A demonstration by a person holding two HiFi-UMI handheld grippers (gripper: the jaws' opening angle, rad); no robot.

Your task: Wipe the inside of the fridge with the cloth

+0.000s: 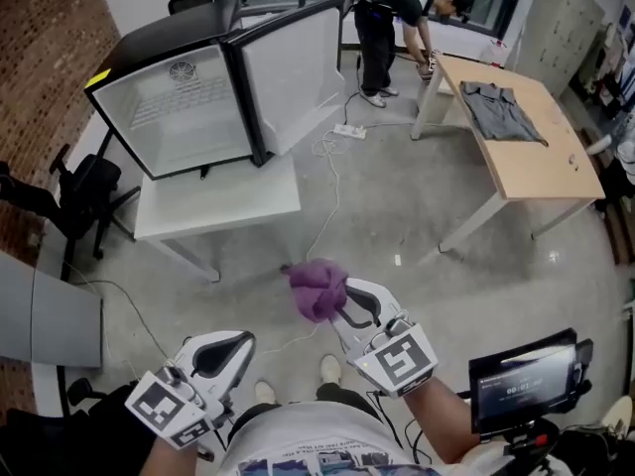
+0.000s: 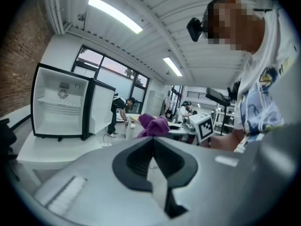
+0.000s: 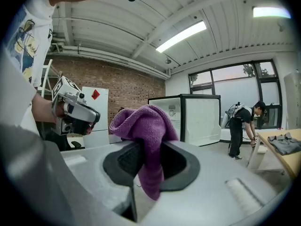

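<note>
clamping cloth [image 1: 316, 286] in right gripper [image 1: 343, 307], bunched end beyond tips; left gripper [image 1: 238, 345] closed, empty

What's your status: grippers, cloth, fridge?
Left gripper shut, empty. Right gripper shut on purple cloth. Fridge door open, on white table ahead, not reached yet. Only a floor cable between.

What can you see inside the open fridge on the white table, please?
The fridge shows a white interior, a round fan on the back wall and one bare wire shelf. Its door-side inner wall is hidden behind the frame.
</note>
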